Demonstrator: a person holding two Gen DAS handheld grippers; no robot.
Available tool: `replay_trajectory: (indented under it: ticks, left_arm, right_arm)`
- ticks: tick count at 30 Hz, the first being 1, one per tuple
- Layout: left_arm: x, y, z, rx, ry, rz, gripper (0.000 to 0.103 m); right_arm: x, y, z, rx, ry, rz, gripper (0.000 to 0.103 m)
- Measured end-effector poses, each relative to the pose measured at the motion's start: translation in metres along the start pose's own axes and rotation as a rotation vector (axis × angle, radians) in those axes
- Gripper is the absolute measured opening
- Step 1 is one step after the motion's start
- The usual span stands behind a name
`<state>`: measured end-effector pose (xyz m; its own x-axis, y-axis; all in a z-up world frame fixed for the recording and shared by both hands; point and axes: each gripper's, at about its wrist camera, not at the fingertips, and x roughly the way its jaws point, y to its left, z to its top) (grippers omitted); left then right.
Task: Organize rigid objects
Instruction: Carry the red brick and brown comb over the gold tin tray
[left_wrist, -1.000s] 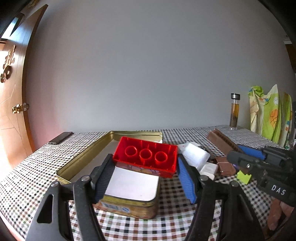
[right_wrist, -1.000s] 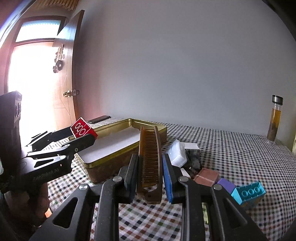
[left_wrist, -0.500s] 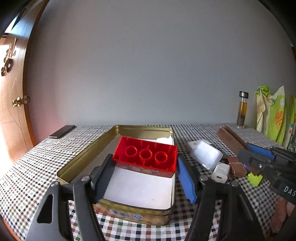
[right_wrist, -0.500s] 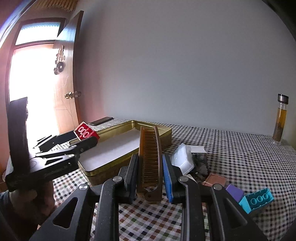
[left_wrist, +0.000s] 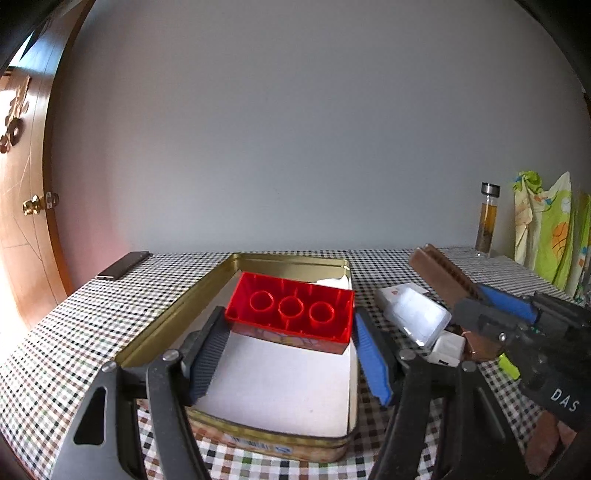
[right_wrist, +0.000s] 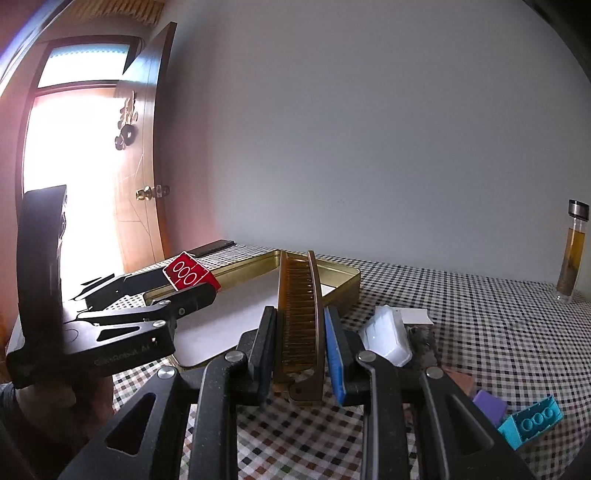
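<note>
Red plastic building brick (left_wrist: 291, 314) with three round studs is clamped between the fingers of the left gripper (left_wrist: 291, 341), held above the open gold metal tin (left_wrist: 177, 317). The tin rests on a checkered tabletop (left_wrist: 74, 325) and has a white paper sheet (left_wrist: 280, 387) lining its bottom. In the right wrist view, the same red brick (right_wrist: 190, 275) shows tilted at the tips of the left gripper (right_wrist: 184, 291), over the near left edge of the tin (right_wrist: 343, 284).

The right gripper (right_wrist: 301, 343) has its fingers closed on a brown plastic folding comb (right_wrist: 301, 314), which stands on edge, teeth facing up, pointing toward the tin. Just right of the tin lie a clear plastic box (right_wrist: 388, 336) and a white card (right_wrist: 415, 316). Nearer the camera on the right sit a purple block (right_wrist: 489, 404) and a teal studded brick (right_wrist: 532, 421). A glass bottle of amber liquid (right_wrist: 570, 251) stands at the far right edge. A dark flat bar (left_wrist: 123, 264) lies at the far left corner, near a wooden door (left_wrist: 22, 206).
</note>
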<state>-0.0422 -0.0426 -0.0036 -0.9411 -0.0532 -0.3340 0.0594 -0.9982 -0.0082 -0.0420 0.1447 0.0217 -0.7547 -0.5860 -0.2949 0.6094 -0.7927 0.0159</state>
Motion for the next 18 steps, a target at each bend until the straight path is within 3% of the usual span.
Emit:
replay_trajectory:
  ticks: [18]
  left_arm:
    - [0.018,0.021,0.005,-0.023,0.009,0.071,0.067]
  right_arm:
    - [0.033,0.002,0.005,-0.018,0.046,0.018,0.028]
